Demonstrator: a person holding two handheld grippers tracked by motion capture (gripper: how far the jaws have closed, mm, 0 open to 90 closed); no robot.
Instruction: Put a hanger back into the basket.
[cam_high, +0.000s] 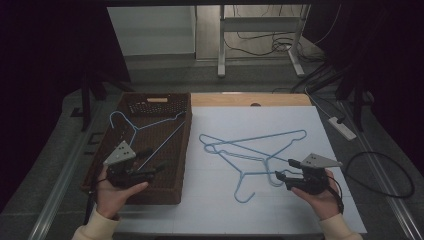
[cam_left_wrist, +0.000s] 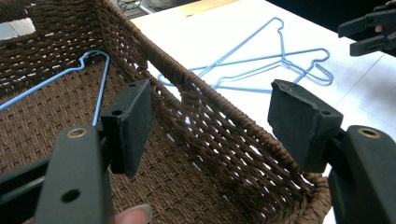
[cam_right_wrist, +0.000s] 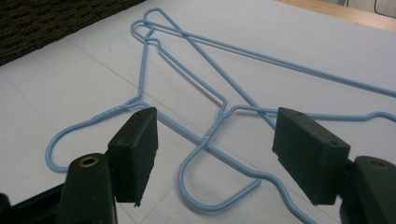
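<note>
One hanger (cam_high: 145, 131) lies in the basket (cam_high: 182, 150) at left; two crossed hangers (cam_high: 255, 150) lie on the sheet (cam_high: 310, 125) to its right.

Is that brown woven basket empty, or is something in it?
Not empty: one light-blue wire hanger lies inside the brown woven basket; two more hangers lie outside on the white sheet.

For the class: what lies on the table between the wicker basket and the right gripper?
In the high view, two overlapping blue wire hangers on the white sheet.

My fingers (cam_right_wrist: 135, 154) are matt black. The wire hangers (cam_high: 250, 150) before me are pale blue, lying on a white counter (cam_high: 300, 130). The woven basket (cam_high: 175, 185) is dark brown, with another pale blue hanger (cam_high: 145, 125) inside.
</note>
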